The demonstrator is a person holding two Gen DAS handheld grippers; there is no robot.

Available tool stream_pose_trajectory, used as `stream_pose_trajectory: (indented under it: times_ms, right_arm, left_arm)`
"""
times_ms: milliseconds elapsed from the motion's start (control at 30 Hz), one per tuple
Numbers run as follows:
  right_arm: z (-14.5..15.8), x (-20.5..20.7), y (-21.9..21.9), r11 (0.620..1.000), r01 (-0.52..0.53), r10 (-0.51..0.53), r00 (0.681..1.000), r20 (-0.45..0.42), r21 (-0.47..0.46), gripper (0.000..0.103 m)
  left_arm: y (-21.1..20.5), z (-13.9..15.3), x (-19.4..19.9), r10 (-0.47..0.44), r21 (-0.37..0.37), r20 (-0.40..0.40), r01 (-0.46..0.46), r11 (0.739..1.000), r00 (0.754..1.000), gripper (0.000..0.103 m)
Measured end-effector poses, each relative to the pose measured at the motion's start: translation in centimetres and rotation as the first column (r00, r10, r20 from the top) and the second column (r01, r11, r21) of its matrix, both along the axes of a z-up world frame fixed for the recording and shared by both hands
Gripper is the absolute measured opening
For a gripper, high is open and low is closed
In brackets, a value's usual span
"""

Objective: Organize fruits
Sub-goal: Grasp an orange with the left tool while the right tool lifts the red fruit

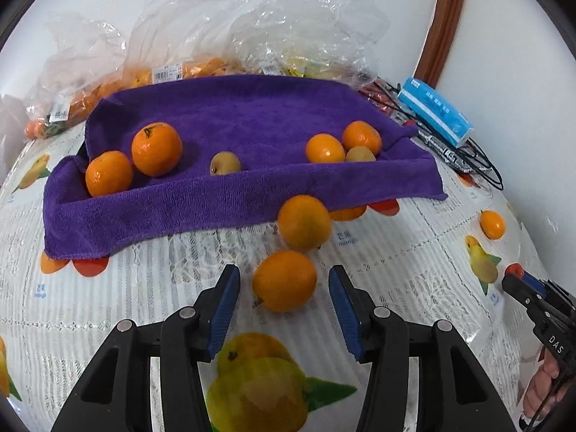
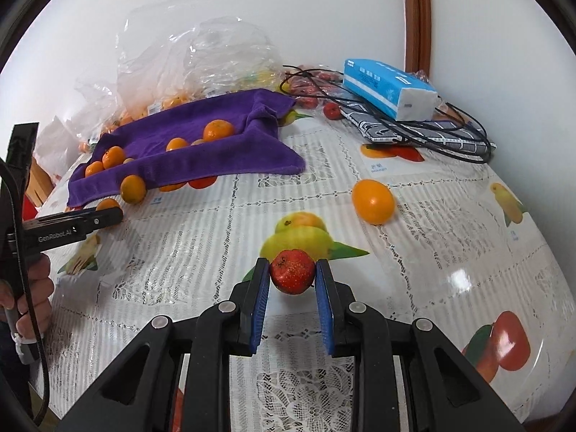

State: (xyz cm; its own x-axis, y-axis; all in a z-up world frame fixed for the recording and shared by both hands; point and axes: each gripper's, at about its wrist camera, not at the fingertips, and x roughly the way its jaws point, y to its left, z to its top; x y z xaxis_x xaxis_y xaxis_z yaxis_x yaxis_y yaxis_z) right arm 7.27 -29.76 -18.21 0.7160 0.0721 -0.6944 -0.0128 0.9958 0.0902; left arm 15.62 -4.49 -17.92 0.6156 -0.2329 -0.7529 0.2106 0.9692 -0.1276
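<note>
A purple towel (image 1: 234, 194) drapes a shallow tray with oranges (image 1: 156, 147) at its left end, more oranges (image 1: 324, 147) at its right end and two small tan fruits (image 1: 225, 162). My left gripper (image 1: 283, 271) is open, with an orange (image 1: 284, 280) lying on the table between its fingertips, clear of both pads. A second orange (image 1: 304, 221) sits just beyond it against the towel. My right gripper (image 2: 292, 264) is shut on a small red fruit (image 2: 292, 271), held above the tablecloth. One more loose orange (image 2: 373, 201) lies ahead to its right.
Clear plastic bags (image 1: 223, 25) of fruit are heaped against the wall behind the tray. A blue tissue pack (image 2: 385, 86), black cables (image 2: 450, 133) and a patterned case lie at the back right. A person's hand (image 2: 32, 298) holds the left gripper's handle.
</note>
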Motion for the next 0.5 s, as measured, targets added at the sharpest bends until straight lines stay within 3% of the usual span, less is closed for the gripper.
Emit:
stream_pose_trajectory:
  times_ms: [67,167,500]
  right_arm:
    - [0.0,0.1,0.0,1.0,0.002,-0.002,1.0,0.004,0.002,0.025]
    - [0.1,0.4,0.1,1.0,0.003,-0.003,1.0,0.004,0.015,0.025]
    - [0.5,0.7,1.6,0.999,-0.031,0.031,0.999,0.016,0.008,0.025]
  left_arm:
    - [-0.3,-0.2,0.0,0.0,0.019,0.007,0.0,1.0,1.0,0.047]
    - [-0.8,-0.3,-0.2,0.001,0.055,0.017,-0.002,0.999,1.0,0.033]
    - [-0.6,-0.2,-0.3,-0.001,0.056,0.024,0.0,0.998,1.0,0.033]
